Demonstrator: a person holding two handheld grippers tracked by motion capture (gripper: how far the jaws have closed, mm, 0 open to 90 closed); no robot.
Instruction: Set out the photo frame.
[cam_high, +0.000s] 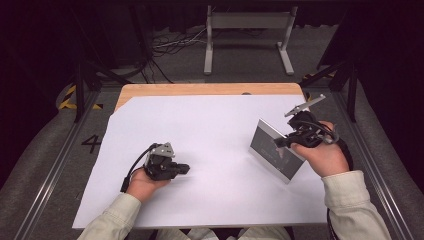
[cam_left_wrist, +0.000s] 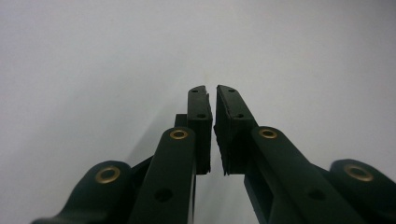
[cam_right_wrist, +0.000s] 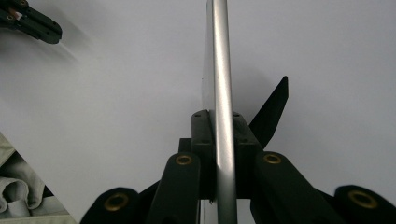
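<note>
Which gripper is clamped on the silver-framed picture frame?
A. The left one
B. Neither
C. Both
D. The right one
D. The right gripper has its jaws pressed on the silver edge of the picture frame, while the left gripper has nothing between its pads.

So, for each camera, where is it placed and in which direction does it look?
High view: above the person's side, looking forward and down on the white table; both forearms, left gripper, right gripper.
Left gripper view: on the left gripper, along its slightly parted jaws at the table.
Right gripper view: on the right gripper, clamped on the silver picture frame.
Shared: the frame in the high and right gripper views.
</note>
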